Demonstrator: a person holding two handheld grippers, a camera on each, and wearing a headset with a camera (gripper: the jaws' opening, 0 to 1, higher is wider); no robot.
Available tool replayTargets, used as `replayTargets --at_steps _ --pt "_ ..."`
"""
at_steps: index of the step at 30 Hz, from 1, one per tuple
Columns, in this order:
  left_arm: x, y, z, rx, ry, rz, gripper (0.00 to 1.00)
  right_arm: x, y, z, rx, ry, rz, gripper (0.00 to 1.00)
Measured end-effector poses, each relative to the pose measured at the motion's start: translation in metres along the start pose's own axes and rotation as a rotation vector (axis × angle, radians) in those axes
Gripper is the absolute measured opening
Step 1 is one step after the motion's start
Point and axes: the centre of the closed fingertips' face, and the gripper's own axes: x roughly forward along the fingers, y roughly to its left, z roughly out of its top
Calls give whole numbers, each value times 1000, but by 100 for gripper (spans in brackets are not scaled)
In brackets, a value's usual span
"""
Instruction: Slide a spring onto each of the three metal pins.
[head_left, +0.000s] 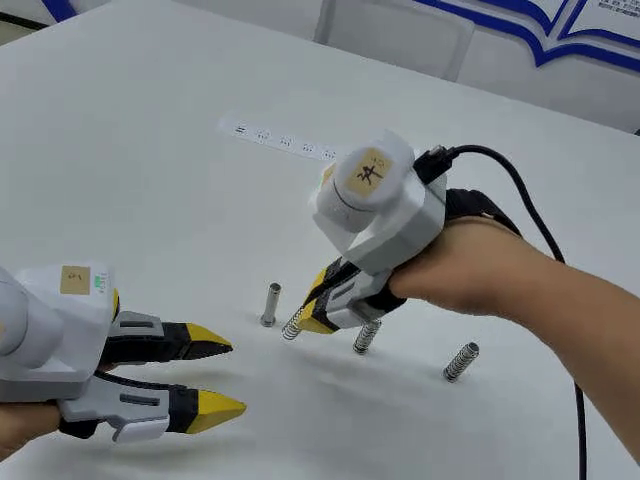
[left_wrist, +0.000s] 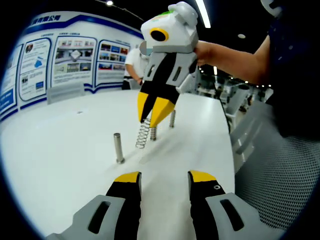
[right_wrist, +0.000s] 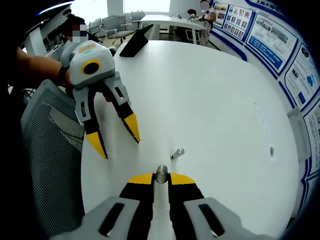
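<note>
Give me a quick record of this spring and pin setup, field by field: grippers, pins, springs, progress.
left gripper: open, holding nothing, hovering low over the table
right gripper: shut on a spring, which hangs tilted below its tips
bare pin: upright, no spring, just beside the held spring
fitted pins: two, each apparently wearing a spring
progress: seemingly two of three done; last spring not yet on its pin
</note>
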Motion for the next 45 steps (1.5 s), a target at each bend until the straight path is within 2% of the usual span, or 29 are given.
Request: replayTargets --at_steps 8,16,35,45 --pt "0 0 0 0 -4 -3 38 -13 -7 19 -29 -15 -25 12" --pt "-3 2 -1 -3 -4 0 38 -13 -20 33 -46 -22 -44 12" --pt "-4 3 -4 -14 -1 6 38 4 -25 32 -63 34 -10 12" --pt "-5 4 -4 -19 -3 15 38 15 -24 32 -45 55 23 12"
